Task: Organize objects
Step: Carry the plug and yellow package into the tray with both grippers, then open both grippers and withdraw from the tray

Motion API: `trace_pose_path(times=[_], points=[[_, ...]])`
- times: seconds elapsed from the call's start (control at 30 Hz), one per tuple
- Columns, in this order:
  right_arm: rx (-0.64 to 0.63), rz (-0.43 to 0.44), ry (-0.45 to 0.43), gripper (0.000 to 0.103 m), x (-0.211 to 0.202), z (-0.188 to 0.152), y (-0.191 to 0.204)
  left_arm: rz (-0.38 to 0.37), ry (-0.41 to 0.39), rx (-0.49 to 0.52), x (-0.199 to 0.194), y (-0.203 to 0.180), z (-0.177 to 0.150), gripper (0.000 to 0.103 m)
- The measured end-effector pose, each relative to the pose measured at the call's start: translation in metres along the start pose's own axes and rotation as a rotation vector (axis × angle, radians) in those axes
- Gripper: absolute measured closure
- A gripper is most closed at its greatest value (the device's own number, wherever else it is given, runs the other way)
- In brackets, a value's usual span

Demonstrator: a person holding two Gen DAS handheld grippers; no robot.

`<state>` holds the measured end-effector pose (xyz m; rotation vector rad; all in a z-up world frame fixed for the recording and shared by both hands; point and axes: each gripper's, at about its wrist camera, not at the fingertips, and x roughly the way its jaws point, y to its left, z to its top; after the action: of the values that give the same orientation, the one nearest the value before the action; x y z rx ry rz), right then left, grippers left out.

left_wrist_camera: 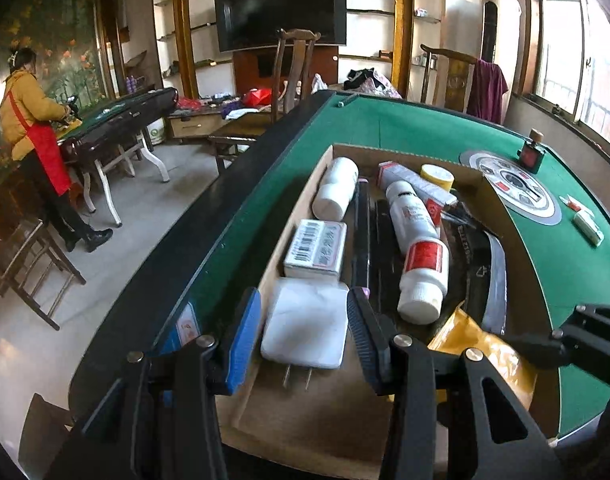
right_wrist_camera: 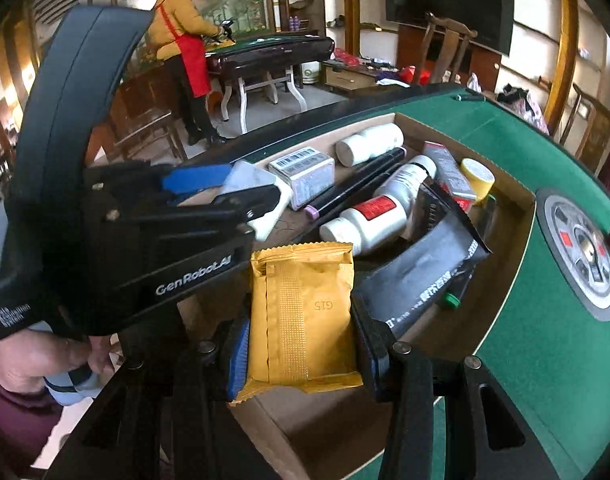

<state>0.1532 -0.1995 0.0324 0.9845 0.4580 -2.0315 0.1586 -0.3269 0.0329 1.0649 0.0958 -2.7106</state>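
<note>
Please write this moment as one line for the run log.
left tool: shut on white charger | right tool: shut on yellow packet | both over cardboard box | box holds bottles, small boxes

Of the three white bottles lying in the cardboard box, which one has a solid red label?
The white bottle nearest the grippers, cap toward the camera, beside the yellow packet. The middle one shows only faint print; the far one looks plain.

Box (left_wrist_camera: 471,174) on table (left_wrist_camera: 545,264), bottles (left_wrist_camera: 421,276) inside, charger (left_wrist_camera: 305,326) at its near end, packet (right_wrist_camera: 303,316) above it
</note>
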Motion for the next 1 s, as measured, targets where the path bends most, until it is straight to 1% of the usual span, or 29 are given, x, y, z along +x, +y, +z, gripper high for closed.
trace_pose_path(times=[0.2, 0.33, 0.47, 0.7, 0.9, 0.97, 1.0], points=[[-0.004, -0.008, 0.003, 0.054, 0.006, 0.001, 0.002, 0.000, -0.030, 0.003, -0.008, -0.001, 0.006, 0.059], [-0.004, -0.018, 0.004, 0.054, 0.007, 0.000, 0.003, -0.003, -0.038, 0.010, -0.011, -0.003, 0.007, 0.057], [-0.009, -0.027, 0.006, 0.054, 0.008, -0.001, 0.005, 0.001, -0.046, 0.007, -0.014, -0.002, 0.008, 0.049], [-0.004, -0.029, 0.009, 0.053, 0.010, -0.003, 0.005, 0.005, -0.063, 0.008, -0.020, -0.002, 0.009, 0.041], [-0.005, -0.031, 0.008, 0.052, 0.010, -0.003, 0.004, 0.017, -0.067, 0.004, -0.021, -0.003, 0.010, 0.032], [-0.006, -0.033, 0.012, 0.050, 0.011, -0.003, 0.005, 0.021, -0.065, -0.002, -0.021, -0.001, 0.010, 0.027], [-0.006, -0.034, 0.015, 0.046, 0.011, -0.003, 0.005, 0.024, -0.063, -0.008, -0.021, 0.000, 0.011, 0.025]])
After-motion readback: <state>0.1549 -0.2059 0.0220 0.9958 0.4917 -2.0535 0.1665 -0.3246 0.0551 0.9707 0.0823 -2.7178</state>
